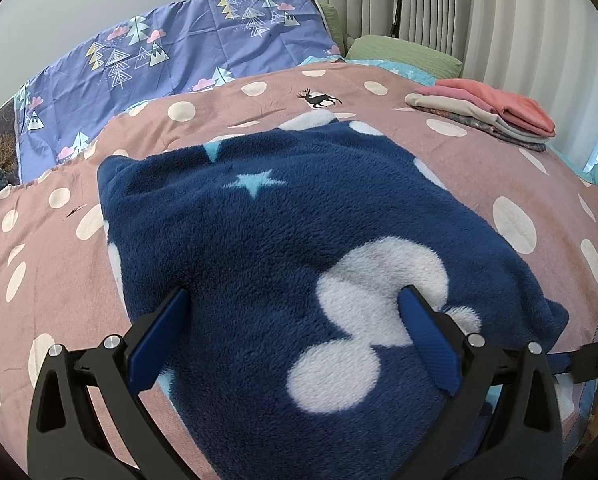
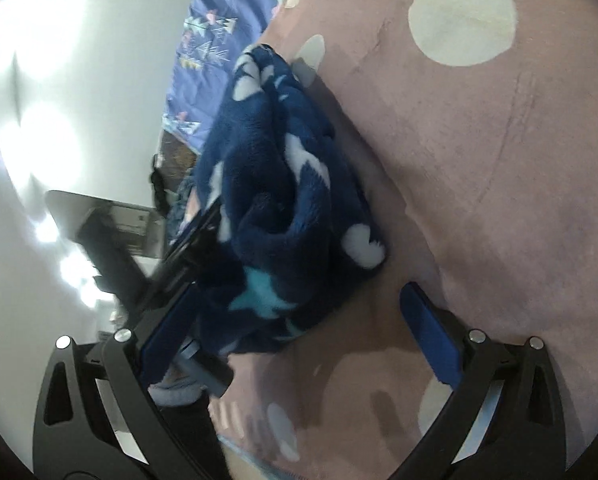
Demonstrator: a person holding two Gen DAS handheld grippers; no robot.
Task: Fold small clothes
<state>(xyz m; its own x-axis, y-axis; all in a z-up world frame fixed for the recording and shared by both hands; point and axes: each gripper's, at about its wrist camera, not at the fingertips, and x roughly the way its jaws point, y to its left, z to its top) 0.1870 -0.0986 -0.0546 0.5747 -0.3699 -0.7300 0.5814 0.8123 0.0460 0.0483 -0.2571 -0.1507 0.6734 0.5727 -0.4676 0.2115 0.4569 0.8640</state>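
Note:
A navy fleece garment (image 1: 259,248) with white cloud shapes and light blue stars lies spread on the pink polka-dot blanket (image 1: 479,160). My left gripper (image 1: 295,294) is open, its blue fingers (image 1: 155,344) wide apart and pressing onto the garment's near part. In the tilted right wrist view the same garment (image 2: 275,168) appears edge-on, as a bunched fold. My right gripper (image 2: 299,290) is open just short of the garment's near corner, low over the blanket (image 2: 479,160). The dark frame of the left gripper (image 2: 179,256) shows blurred at the garment's left.
A stack of folded clothes (image 1: 495,114), pink on top, sits at the blanket's far right. A blue sheet with tree prints (image 1: 179,56) covers the bed behind. A green pillow (image 1: 403,54) and grey curtains (image 1: 499,12) are at the back.

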